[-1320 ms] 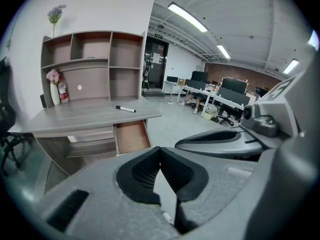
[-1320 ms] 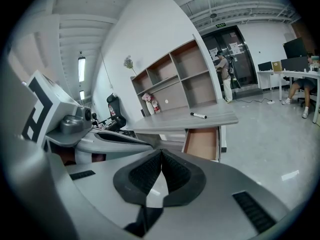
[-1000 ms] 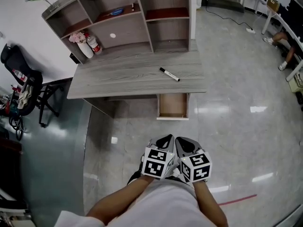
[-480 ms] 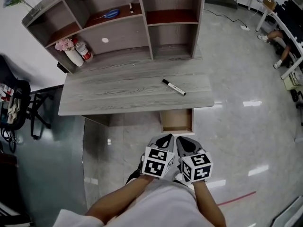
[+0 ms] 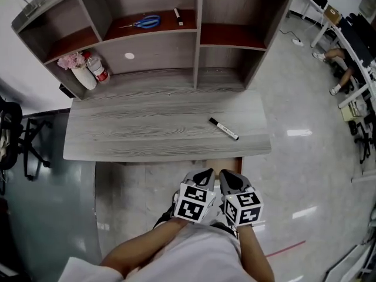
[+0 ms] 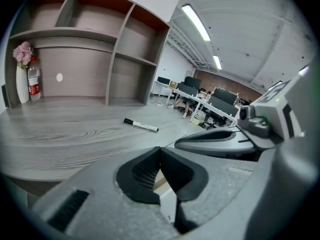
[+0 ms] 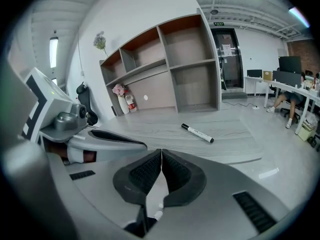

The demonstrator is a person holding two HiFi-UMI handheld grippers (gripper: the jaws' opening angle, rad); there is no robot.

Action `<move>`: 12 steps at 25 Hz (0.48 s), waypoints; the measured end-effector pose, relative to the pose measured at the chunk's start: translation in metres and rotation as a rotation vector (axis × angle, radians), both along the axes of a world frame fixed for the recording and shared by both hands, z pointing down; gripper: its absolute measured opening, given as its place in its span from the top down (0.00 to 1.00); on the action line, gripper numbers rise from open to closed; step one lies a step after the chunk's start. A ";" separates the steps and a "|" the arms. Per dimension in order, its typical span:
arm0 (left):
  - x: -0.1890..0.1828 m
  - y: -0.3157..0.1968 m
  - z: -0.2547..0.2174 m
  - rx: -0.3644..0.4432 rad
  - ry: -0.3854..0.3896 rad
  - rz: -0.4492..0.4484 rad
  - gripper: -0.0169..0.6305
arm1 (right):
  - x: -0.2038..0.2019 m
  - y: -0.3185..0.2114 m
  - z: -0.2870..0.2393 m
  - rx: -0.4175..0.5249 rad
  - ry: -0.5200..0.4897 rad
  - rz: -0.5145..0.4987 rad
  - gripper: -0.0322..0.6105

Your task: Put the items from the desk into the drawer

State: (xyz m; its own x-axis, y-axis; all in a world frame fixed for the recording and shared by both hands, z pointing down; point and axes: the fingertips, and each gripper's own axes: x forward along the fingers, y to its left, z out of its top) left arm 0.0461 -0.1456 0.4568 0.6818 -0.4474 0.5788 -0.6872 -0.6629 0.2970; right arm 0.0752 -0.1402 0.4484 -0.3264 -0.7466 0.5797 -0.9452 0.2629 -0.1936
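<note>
Left gripper view is showing the left gripper [image 6: 160, 150] with its jaws pressing together at the tips and nothing sitting between them. Right gripper view is showing the right gripper [image 7: 161, 152] closed and empty in the same way. In the head view both are hanging side by side at lower centre, just below the front edge of the desk [image 5: 117, 137] and touching nothing on it.

The marker [image 5: 224, 129] is lying alone on the right part of the desktop, slanting toward the front right corner, near the edge but not over it, with open wood all round it. Right of the desk, glossy floor [image 5: 305, 157] is stretching to the frame's right side.

The drawer [image 5: 230, 162] is peeking out as a thin sliver under the front edge, directly above the grippers, and its inside is not showing. On the shelf unit [image 5: 197, 46] at the top, blue scissors [image 5: 141, 22] and a small dark stick, perhaps a pen [image 5: 177, 16], are resting in the upper middle compartment. A vase [image 5: 76, 72] of pink flowers and a bottle [image 5: 96, 69] are standing at the desk's upper left.
</note>
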 end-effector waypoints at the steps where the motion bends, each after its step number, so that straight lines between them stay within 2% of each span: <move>1: -0.003 -0.006 -0.001 -0.002 0.006 0.000 0.97 | 0.000 -0.007 0.000 -0.003 0.012 0.003 0.95; 6: -0.011 -0.030 0.002 -0.028 0.027 -0.028 0.97 | 0.007 -0.032 -0.002 0.001 0.087 -0.006 0.95; 12: 0.007 -0.053 0.008 -0.027 0.006 -0.045 0.97 | 0.027 -0.061 0.002 0.018 0.143 -0.055 0.95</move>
